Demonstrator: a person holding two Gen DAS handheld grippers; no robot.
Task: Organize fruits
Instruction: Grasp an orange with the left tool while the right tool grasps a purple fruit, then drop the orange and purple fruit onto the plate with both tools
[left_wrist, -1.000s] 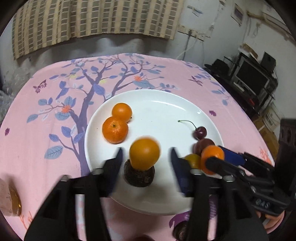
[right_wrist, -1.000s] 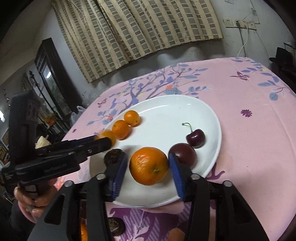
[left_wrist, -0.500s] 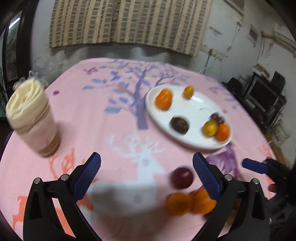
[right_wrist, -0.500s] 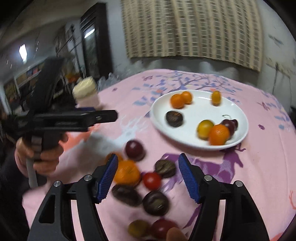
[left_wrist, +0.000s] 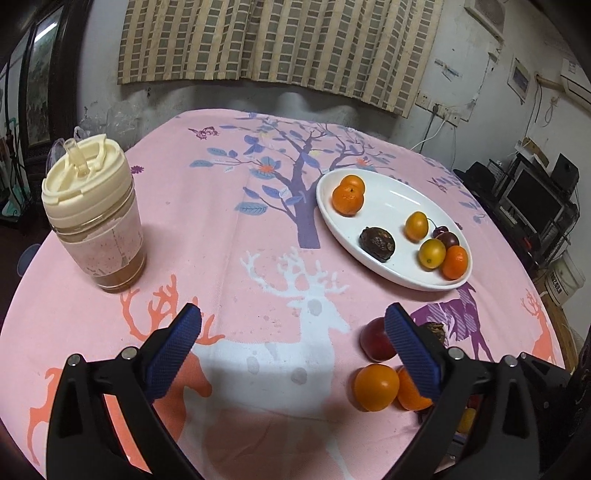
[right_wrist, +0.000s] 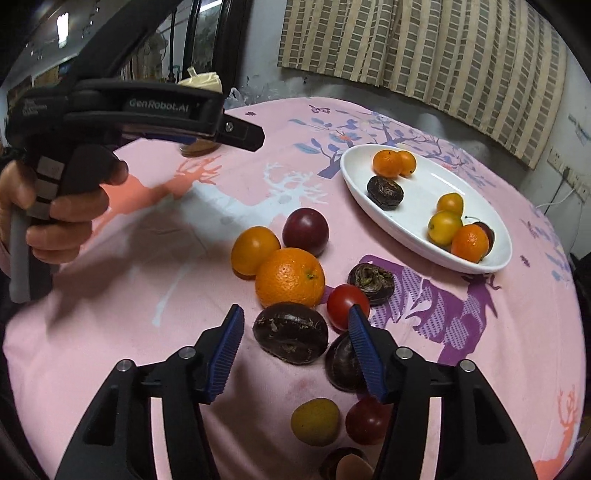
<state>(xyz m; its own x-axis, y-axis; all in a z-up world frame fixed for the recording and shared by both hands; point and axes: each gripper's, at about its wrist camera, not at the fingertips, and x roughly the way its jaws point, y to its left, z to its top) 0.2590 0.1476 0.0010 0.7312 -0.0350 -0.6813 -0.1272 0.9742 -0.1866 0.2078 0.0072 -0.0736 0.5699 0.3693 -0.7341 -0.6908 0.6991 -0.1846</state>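
My left gripper (left_wrist: 293, 345) is spread wide and holds nothing, over bare pink tablecloth (left_wrist: 229, 236). White plate (left_wrist: 397, 271) sits at 2 o'clock from it, carrying two tangerines (left_wrist: 348, 194) at its far end, a dark wrinkled fruit (left_wrist: 377, 239) mid-plate, and small yellow-orange fruits with cherries at the near end. Lidded cup (left_wrist: 94, 218) at 10 o'clock.

My right gripper (right_wrist: 295, 349) is also spread, empty, its fingers flanking a dark wrinkled fruit (right_wrist: 290, 332) on the cloth without touching it. Loose pile just beyond, at 12 o'clock: large orange (right_wrist: 290, 277), smaller orange fruit (right_wrist: 255, 250), plum (right_wrist: 305, 231), red tomato (right_wrist: 345, 302). Plate (right_wrist: 406, 225) at 1 o'clock. More fruit lies under the right gripper, partly hidden.
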